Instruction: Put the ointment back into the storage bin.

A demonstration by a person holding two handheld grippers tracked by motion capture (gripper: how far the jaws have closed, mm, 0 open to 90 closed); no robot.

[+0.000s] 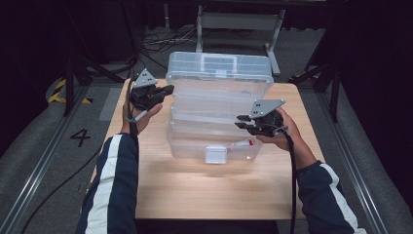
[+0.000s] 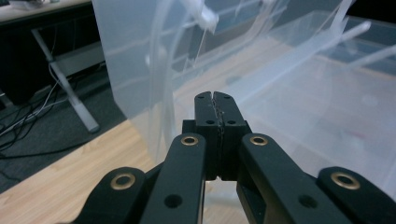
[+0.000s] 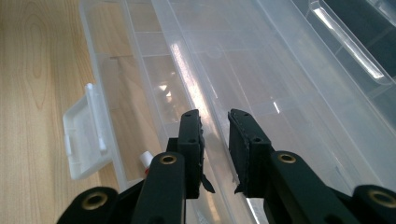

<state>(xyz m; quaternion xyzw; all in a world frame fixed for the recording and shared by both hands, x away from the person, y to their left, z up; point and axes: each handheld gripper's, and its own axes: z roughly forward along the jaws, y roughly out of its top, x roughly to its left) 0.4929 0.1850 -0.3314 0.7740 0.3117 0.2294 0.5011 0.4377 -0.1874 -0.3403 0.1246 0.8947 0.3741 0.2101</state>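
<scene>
High view: clear tiered box [image 1: 214, 105] fanned open on tabletop [image 1: 204, 187]; left tool [image 1: 168, 89] shut, empty; right tool [image 1: 240, 122] part-open astride a tray edge; closing apparently left.

Dim surroundings, lit tabletop (plastic glare)

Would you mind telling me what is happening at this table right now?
A person works a clear plastic tiered organizer box on the wooden table, its trays fanned open and lid raised. The left gripper, jaws shut on nothing, hovers by the box's upper left corner. The right gripper has its jaws partly apart around a tray edge on the right side.
</scene>
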